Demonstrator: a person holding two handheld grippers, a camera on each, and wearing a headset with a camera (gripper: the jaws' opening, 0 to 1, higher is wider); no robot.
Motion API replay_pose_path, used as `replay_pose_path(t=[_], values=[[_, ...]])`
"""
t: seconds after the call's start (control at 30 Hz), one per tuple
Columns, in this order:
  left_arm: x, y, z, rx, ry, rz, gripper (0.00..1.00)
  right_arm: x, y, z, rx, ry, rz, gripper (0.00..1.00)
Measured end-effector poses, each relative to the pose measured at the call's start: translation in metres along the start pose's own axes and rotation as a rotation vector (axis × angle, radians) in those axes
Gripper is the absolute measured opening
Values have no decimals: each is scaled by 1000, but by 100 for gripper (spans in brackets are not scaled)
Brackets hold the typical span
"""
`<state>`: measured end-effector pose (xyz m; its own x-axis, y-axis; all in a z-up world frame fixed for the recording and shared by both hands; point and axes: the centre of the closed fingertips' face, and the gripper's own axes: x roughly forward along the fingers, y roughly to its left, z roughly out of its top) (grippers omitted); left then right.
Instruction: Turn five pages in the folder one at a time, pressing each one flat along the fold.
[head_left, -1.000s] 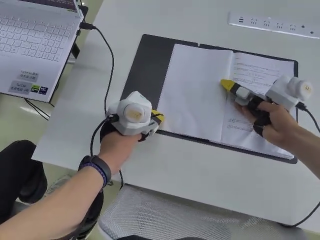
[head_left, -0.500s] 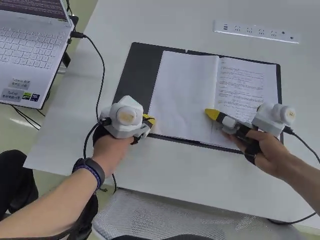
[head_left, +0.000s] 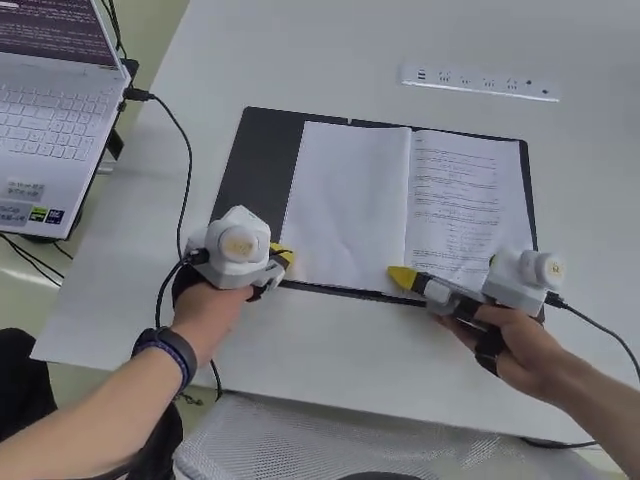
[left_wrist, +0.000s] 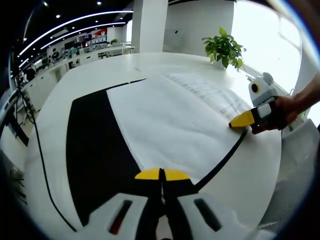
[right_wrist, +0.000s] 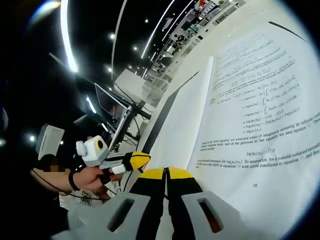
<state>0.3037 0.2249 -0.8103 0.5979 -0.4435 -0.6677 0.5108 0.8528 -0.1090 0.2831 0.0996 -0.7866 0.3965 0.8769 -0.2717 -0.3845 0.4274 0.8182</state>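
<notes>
Jaws of the right gripper (head_left: 402, 278) are pressed together on nothing, their yellow tips resting on the fold (head_left: 408, 200) at its near end, about 6 o'clock of the open folder (head_left: 255, 160). A second ago those tips sat well up the crease, so the stroke has run down its length (the whole head view has drifted too, but the tips' place on the paper has truly changed). I judge this page's flattening all but finished, with lifting the next sheet due. The left gripper (head_left: 283, 258), likewise closed and empty, stays at the folder's 7 o'clock corner, on the matte black cover. The blank page (head_left: 345, 200) lies smooth and flat at left; the printed page (head_left: 465, 200), thin paper dense with equations, lies at right. On the white table (head_left: 300, 50), a laptop (head_left: 50, 130) sits at 10 o'clock and a long power strip (head_left: 480, 82) at 1 o'clock.
</notes>
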Motion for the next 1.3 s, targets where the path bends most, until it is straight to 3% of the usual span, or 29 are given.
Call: replay_pose_path(t=[0.37, 0.57, 0.73, 0.97, 1.3], values=[[3, 4, -2, 7, 15, 6, 0, -7, -9, -3, 5, -6, -39, 0], [5, 5, -4, 27, 43, 7, 0, -11, -14, -2, 0, -11, -51, 0], [3, 3, -2, -13, 40, 12, 4, -27, -10, 6, -28, -51, -69, 1], [-6, -6, 11, -13, 4, 10, 13, -53, -14, 13, -95, -69, -124, 14], [-20, -14, 22, 12, -24, 4, 21, -92, -23, 23, -129, -122, -195, 20]])
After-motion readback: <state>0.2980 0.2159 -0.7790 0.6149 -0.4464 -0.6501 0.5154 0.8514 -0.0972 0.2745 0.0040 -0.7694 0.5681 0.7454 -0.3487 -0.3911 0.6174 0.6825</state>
